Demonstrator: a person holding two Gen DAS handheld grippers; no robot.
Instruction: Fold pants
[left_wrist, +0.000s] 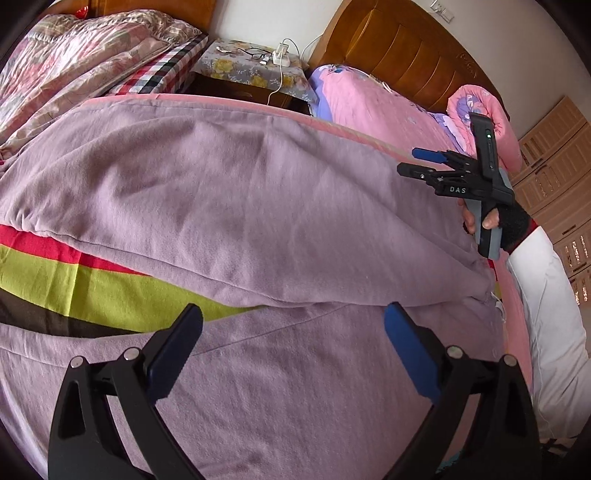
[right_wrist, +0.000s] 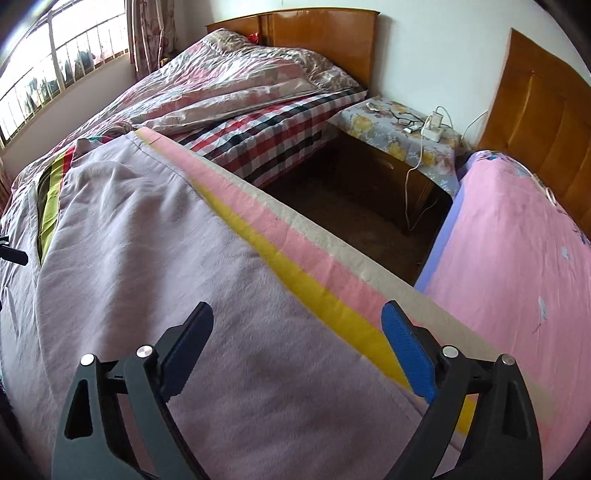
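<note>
Lilac pants (left_wrist: 240, 192) lie spread flat on a striped sheet (left_wrist: 74, 280). The two legs part toward the left, and the waist end is at the right. My left gripper (left_wrist: 293, 317) is open just above the nearer leg, close to where the legs meet, with only cloth below it. My right gripper (left_wrist: 408, 160) is held in a person's hand (left_wrist: 491, 221) over the waist end, fingers apart. In the right wrist view the right gripper (right_wrist: 297, 314) stands open over the pants (right_wrist: 147, 240) beside the sheet's yellow stripe (right_wrist: 295, 273), holding nothing.
A bedside table (right_wrist: 402, 133) with glasses and a charger stands in the dark gap between the beds. A bed with a pink sheet (right_wrist: 517, 240) is at the right. A floral quilt (right_wrist: 240, 81) lies at the back left. A white sleeve (left_wrist: 546, 314) is at the right edge.
</note>
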